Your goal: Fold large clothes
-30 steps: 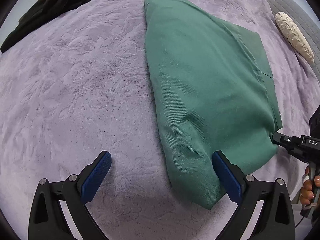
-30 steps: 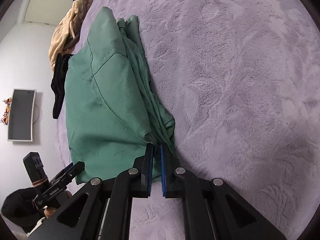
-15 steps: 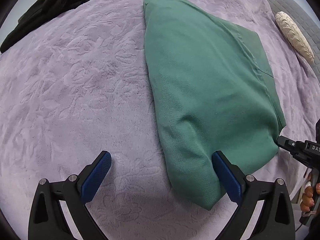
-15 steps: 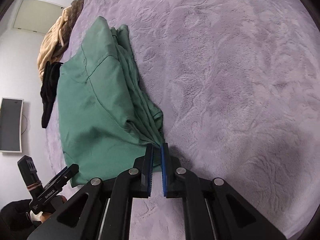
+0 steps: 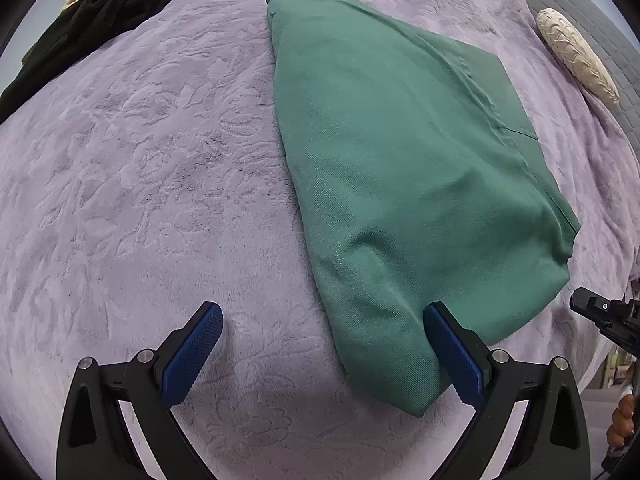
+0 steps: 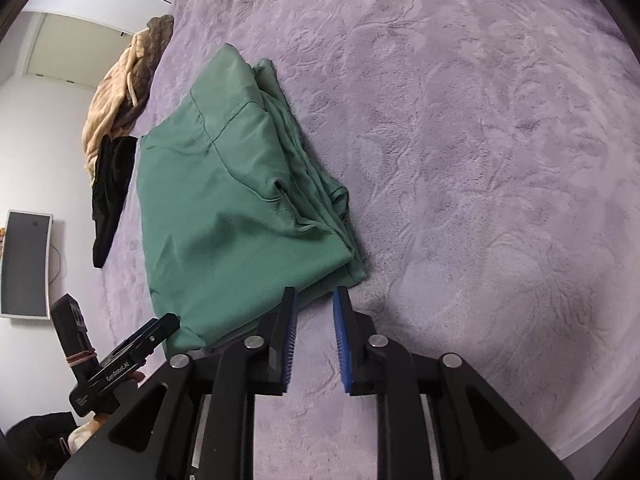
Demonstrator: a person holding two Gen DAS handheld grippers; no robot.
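garment: folded green cotton garment [image 6: 240, 208] flat on my lilac plush bed cover [image 6: 480, 160]
right claw [image 6: 314, 308]: just been opening, nothing between, cloth let go
left claw [image 5: 322, 344]: wide open, straddling the near corner

Lilac plush bedspread [image 6: 500, 160], white wall [image 6: 44, 128] w/ mounted screen [image 6: 26, 264].

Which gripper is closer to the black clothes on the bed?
Left. The left gripper sits at the green garment's near corner, on the black clothes' side; the right gripper is off the garment's far side.
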